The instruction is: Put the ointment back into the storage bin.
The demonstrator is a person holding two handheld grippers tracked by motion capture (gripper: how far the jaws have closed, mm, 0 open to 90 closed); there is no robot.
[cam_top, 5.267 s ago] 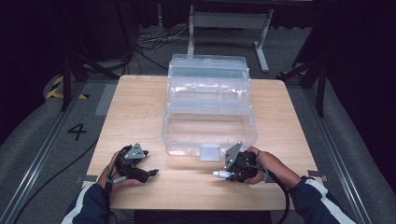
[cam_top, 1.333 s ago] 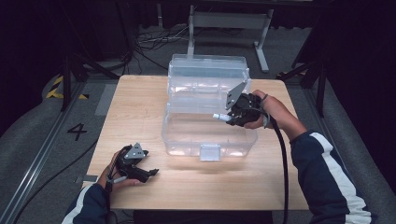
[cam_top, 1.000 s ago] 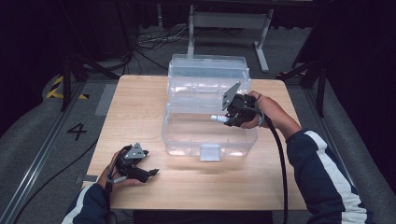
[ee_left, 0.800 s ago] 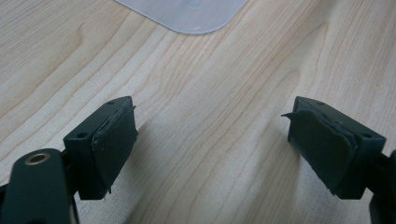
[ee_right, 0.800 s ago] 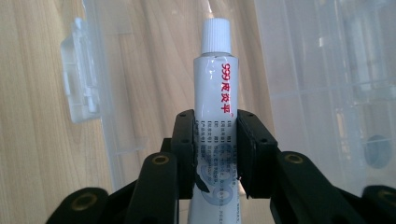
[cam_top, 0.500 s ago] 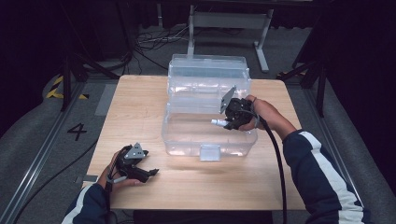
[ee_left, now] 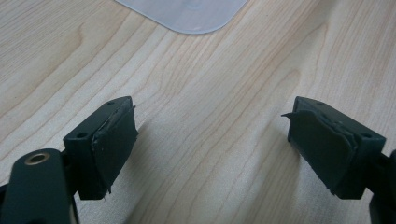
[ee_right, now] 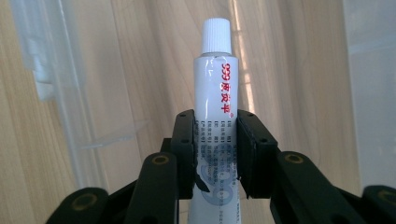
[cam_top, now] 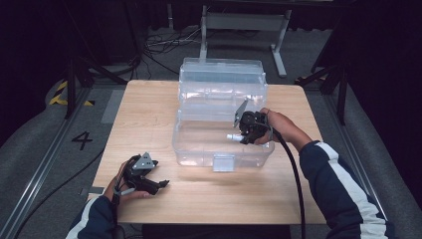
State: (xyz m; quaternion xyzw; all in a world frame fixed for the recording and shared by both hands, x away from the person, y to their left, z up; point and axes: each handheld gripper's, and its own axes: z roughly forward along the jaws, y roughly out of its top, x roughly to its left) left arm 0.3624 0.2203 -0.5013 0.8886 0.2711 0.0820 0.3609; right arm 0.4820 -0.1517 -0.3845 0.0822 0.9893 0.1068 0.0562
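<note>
Okay, right gripper (cam_top: 238, 135) clamps ointment tube (ee_right: 215, 107) over clear box's (cam_top: 199, 149) front compartment, release pending; left gripper (ee_left: 212, 149) wide, empty near table's front-left corner.

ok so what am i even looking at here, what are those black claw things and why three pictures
A person sits at a wooden table and holds a hand-operated two-jaw gripper in each hand; there is no robot arm. The high view looks down on the table from above the person's side. The other two pictures come from small cameras riding on the grippers, looking along their black jaws.

On the table stands a clear plastic box with its lid open. The right gripper is over the box, and the right gripper view shows its jaws shut on a white tube with red print and a white cap, pointing away from the camera. The left gripper rests near the table's front edge, its jaws wide open with nothing but bare wood between them.
</note>
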